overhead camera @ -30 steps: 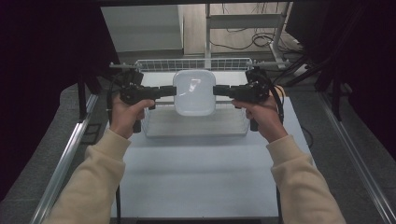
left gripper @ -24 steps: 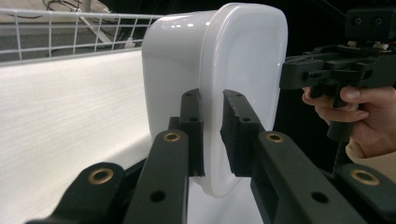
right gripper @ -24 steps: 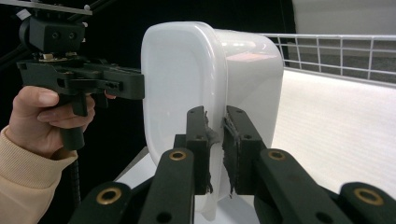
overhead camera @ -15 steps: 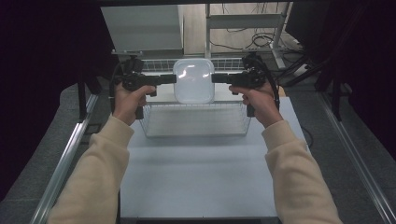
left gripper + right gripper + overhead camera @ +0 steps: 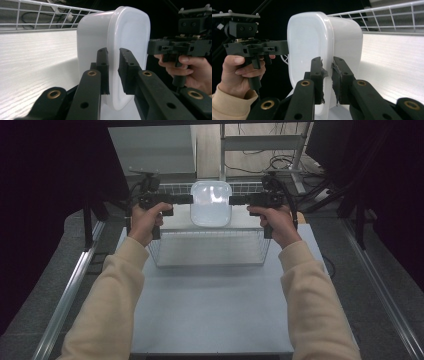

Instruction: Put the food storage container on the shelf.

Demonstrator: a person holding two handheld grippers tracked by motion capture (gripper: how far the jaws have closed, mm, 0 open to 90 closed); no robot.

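Carry step, my reading: left gripper [image 5: 186,199] at 9 o'clock and right gripper [image 5: 235,199] at 3 o'clock each clamp the white lidded container's [image 5: 211,203] rim, aloft over the wire basket's [image 5: 210,252] far edge; next, probably level lowering.

White wire basket [image 5: 210,251] at table's [image 5: 215,310] far edge; cables [image 5: 280,157] on floor beyond.

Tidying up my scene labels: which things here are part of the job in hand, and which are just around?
In use:
- white plastic container, gripped on its rim from both sides
- left tool
- right tool
- wire basket below it

Just around:
- table
- cables on the floor behind
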